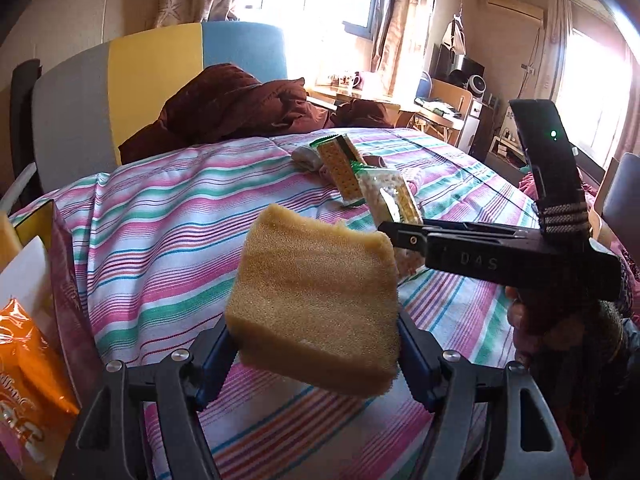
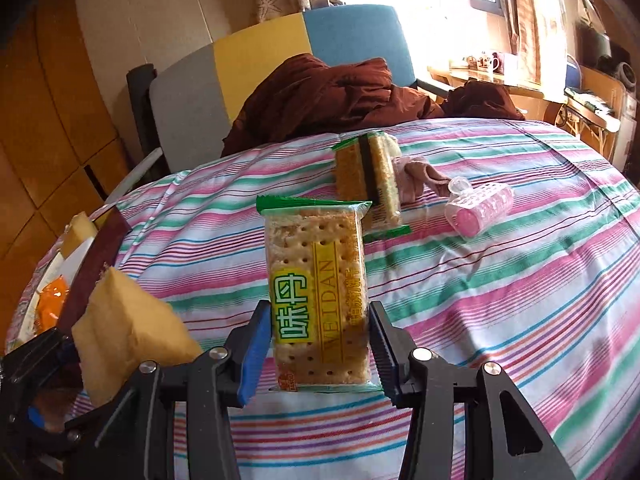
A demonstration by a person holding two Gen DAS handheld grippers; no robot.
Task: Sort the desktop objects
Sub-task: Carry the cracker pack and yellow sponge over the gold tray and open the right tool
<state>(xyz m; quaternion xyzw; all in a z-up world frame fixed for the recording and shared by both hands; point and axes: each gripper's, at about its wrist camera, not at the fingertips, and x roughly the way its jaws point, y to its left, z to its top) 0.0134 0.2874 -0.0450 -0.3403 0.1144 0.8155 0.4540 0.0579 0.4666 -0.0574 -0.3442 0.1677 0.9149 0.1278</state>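
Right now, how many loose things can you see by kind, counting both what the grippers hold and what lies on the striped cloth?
Cracker packets: 2, one in the right gripper as held packet, one lying packet
Sponges: 1, sponge in the left gripper
Pink hair rollers: 1, roller
Pink cloth items: 1, cloth item
Total: 5

The bed, covered in a pink, green and white striped sheet, is carrying the objects. A second cracker packet is lying flat near the middle, touching a pink cloth item just beside it. A pink hair roller is resting on its side nearby. A brown quilt is lying bunched at the far end.
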